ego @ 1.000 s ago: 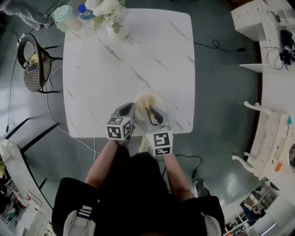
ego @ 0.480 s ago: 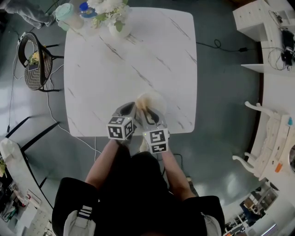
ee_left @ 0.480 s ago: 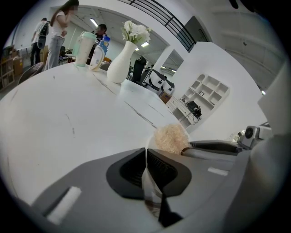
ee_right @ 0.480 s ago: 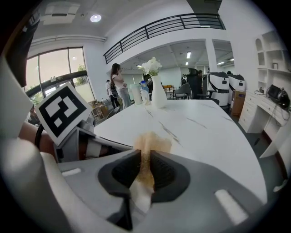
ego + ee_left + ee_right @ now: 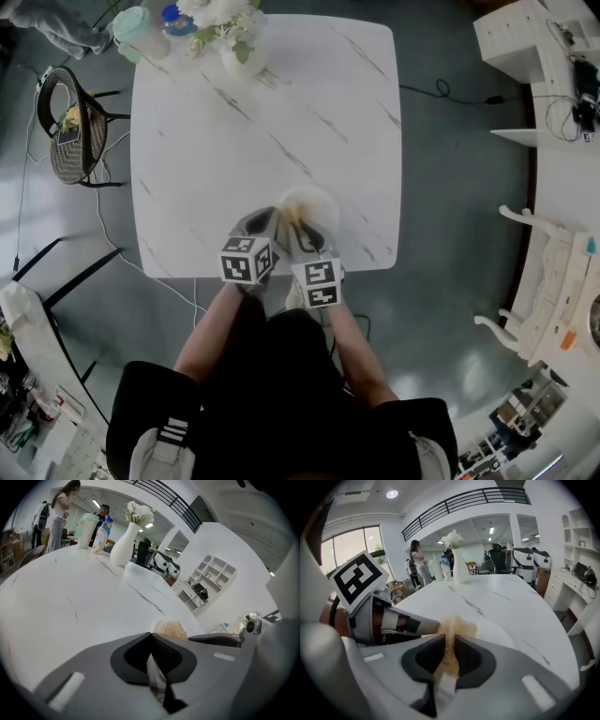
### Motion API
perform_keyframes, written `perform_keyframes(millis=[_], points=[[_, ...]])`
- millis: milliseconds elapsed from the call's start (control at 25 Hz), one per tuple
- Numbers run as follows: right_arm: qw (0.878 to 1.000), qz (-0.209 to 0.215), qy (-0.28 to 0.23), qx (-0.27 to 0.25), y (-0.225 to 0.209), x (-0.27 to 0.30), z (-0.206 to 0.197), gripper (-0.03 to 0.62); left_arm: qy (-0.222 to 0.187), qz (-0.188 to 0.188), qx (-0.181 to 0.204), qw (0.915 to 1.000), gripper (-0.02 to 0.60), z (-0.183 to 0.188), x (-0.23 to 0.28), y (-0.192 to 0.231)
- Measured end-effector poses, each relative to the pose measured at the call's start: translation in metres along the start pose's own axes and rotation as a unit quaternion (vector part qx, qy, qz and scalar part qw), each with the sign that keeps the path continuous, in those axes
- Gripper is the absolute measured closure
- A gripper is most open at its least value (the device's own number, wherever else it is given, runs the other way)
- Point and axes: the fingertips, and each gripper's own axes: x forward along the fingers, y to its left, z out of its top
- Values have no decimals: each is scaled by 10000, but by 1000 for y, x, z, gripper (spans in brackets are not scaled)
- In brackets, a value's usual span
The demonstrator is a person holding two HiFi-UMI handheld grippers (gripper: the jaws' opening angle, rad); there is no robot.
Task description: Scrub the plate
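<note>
A white plate (image 5: 321, 206) lies on the marble table (image 5: 234, 141) near its front edge. My left gripper (image 5: 273, 222) is at the plate's left rim, its jaws closing tight on the thin white rim (image 5: 157, 677). My right gripper (image 5: 302, 231) is shut on a tan scrubbing pad (image 5: 452, 629), which rests on the plate (image 5: 504, 637). In the left gripper view the pad (image 5: 171, 629) shows just beyond my left gripper (image 5: 153, 642). The right gripper view has my right gripper (image 5: 450, 641) with the left gripper (image 5: 393, 620) close beside it.
At the table's far left corner stand a white vase of flowers (image 5: 232, 42) and some cups and bottles (image 5: 141, 33). A wicker chair (image 5: 70, 127) is left of the table. White shelving (image 5: 525, 37) stands far right. People stand in the background (image 5: 416, 562).
My right gripper and the scrubbing pad have shifted slightly left across the plate. My left gripper has stayed at the plate's rim.
</note>
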Motion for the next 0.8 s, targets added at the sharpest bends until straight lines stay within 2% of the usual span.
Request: perform_keyframes(millis=[200, 800], points=[[10000, -52, 7, 9, -4, 0, -2, 526, 18, 19, 12, 10000, 575, -1, 1, 1], [9979, -594, -4, 243, -48, -21, -12, 526, 29, 41, 18, 10000, 575, 0, 1, 1]])
